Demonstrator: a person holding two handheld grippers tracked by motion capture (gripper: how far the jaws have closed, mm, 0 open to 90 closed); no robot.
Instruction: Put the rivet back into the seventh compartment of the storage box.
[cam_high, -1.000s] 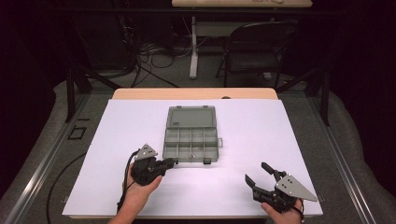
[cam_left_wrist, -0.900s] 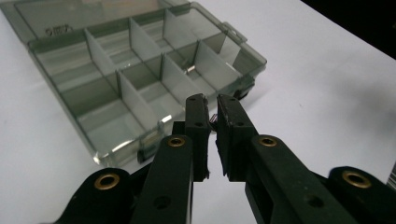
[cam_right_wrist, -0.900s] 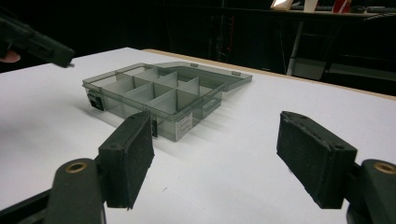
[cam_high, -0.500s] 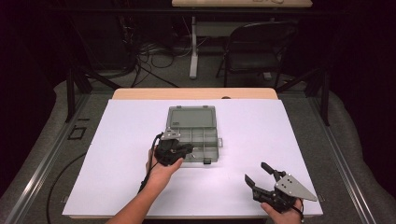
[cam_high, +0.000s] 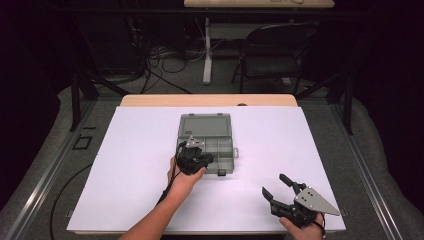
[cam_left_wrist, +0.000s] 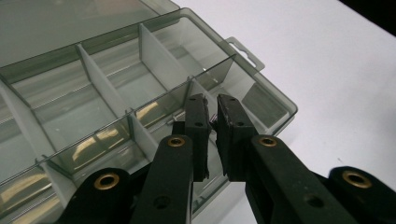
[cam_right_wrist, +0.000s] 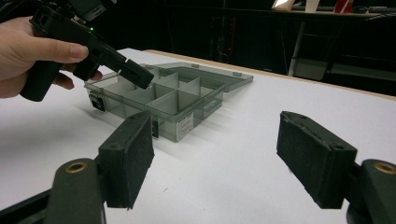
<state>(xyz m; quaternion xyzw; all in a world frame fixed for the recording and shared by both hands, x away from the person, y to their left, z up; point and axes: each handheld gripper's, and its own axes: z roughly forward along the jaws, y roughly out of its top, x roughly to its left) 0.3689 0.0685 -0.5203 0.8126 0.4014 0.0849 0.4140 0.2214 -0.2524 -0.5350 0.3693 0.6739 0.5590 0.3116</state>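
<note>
A smoky grey compartment box (cam_high: 220, 147) lies open mid-table, its lid (cam_high: 205, 124) flat behind it and its compartments (cam_left_wrist: 154, 51) looking empty. My left gripper (cam_high: 209, 158) hovers over the box's near row, tilted down into it, jaws together (cam_left_wrist: 213, 105) with only a slit between the pads. A tiny reddish speck sits in that slit; I cannot tell what it is. In the right gripper view, the left gripper (cam_right_wrist: 139, 74) points into the box (cam_right_wrist: 187, 105). My right gripper (cam_high: 274, 184) rests near the table's front right, open (cam_right_wrist: 217, 144) with nothing between its fingers.
A white sheet (cam_high: 130, 165) covers the table, with a wooden strip (cam_high: 210, 100) along the far edge. A chair (cam_high: 275, 45) and floor cables stand beyond the table. A black latch (cam_high: 221, 172) sticks out of the box's near wall.
The left hand has moved right and forward, from the bare sheet left of the box to over the box's near compartments. The right gripper has stayed put.
</note>
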